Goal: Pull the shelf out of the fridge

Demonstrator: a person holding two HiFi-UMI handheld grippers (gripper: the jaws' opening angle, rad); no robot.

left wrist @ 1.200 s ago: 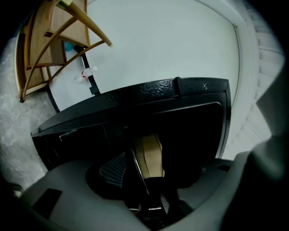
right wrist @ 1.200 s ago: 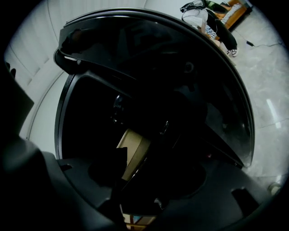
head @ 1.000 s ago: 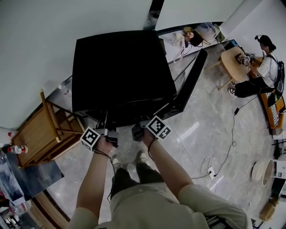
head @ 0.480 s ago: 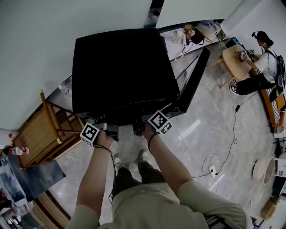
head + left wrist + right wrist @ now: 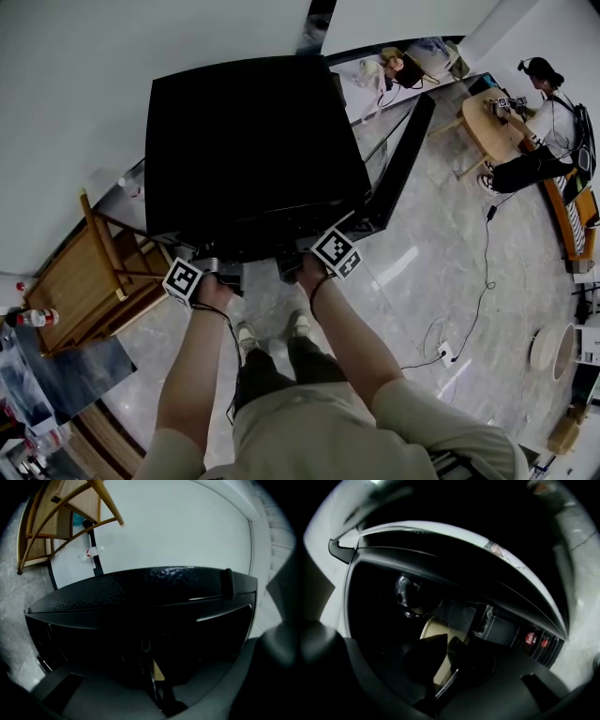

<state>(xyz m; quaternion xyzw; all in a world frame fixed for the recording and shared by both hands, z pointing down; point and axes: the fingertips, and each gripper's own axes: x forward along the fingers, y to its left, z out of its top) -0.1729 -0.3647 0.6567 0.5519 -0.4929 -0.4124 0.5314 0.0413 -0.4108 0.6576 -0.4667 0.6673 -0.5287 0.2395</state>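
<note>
1. At the open front of the fridge [image 5: 253, 141], a black cabinet seen from above in the head view, both grippers meet the cabinet. It stands on a grey marbled floor [image 5: 441, 277], and its door [image 5: 401, 155] is swung wide to the right.
2. The shelf [image 5: 151, 682] is a thin plate that sits inside the fridge with its front edge toward the person. The cabinet top hides it in the head view, and both gripper views show it edge-on.
3. The left gripper [image 5: 152, 688] is carried in the left hand [image 5: 214, 292] at the left of the opening. Its jaws have just been closing and now sit together on the shelf's front edge, with the plate pinched between them.
4. The right gripper [image 5: 447, 665] is carried in the right hand [image 5: 309, 274], further right along the same edge. Its jaws have just been closing and are clamped on the plate, which shows between them.
5. A wooden chair [image 5: 94, 272] stands just left of the fridge.
6. A bottle [image 5: 33, 316] with a red band lies at the far left, near the chair.
7. A second person [image 5: 548, 122] is seated at a round wooden surface [image 5: 487, 131] at the upper right, well apart from the fridge.
8. A dark cable [image 5: 487, 272] runs across the floor to a power strip [image 5: 441, 357].
</note>
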